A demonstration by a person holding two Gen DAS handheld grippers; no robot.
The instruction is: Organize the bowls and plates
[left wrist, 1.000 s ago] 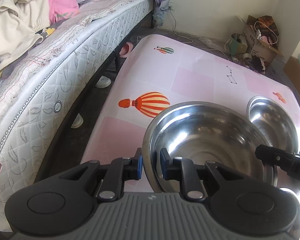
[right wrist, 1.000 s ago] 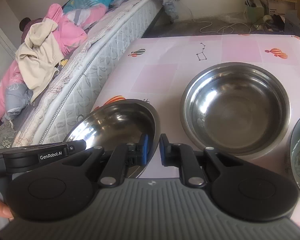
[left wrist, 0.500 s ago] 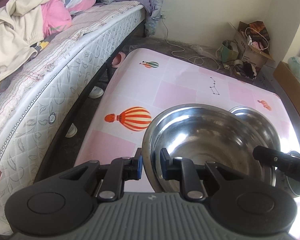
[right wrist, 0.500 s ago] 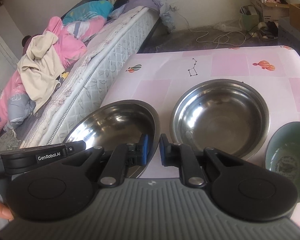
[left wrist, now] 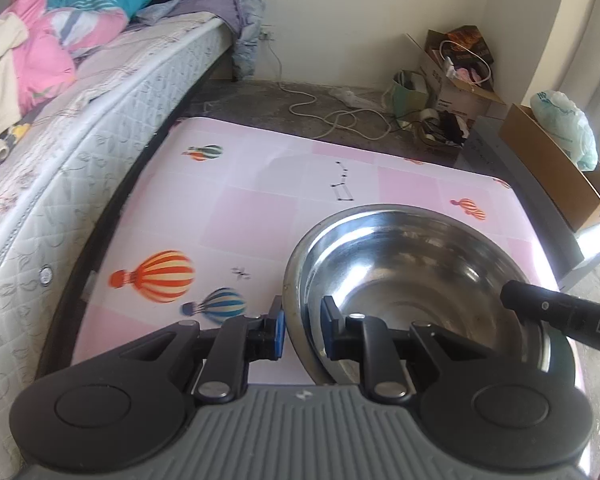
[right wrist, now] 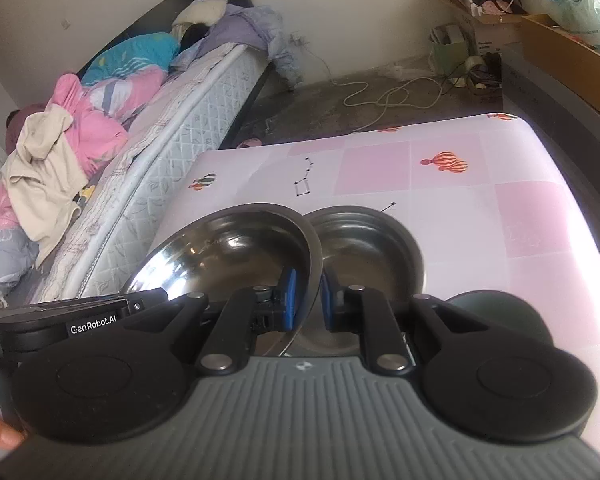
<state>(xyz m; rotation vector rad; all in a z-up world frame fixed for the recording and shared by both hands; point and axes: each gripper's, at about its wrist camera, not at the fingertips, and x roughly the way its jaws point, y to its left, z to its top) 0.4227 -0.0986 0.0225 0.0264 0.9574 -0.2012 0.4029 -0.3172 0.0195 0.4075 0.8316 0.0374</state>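
The bed [left wrist: 100, 120] is running along the left side of the counter [left wrist: 260, 208], with bedding heaped on it. The counter is wearing a pink checked cover printed with hot-air balloons.

The large steel bowl [left wrist: 412, 280] is hanging over the counter's near right part, tilted, gripped at two points of its rim. The left claw [left wrist: 302, 330] is pinching the bowl's near left rim, one blue pad outside the wall and the other inside, so the bowl is lying ahead and to the right of that claw. The right claw [right wrist: 306, 300] is pinching the rim on the opposite side, and from its camera the bowl [right wrist: 228, 256] is lying ahead and to the left.

A second steel bowl [right wrist: 364, 240] is sitting on the counter just right of the held bowl, partly covered by its rim. A smaller green bowl [right wrist: 496, 312] is sitting on the counter nearer than the second bowl and to its right, mostly hidden behind the right claw's body.
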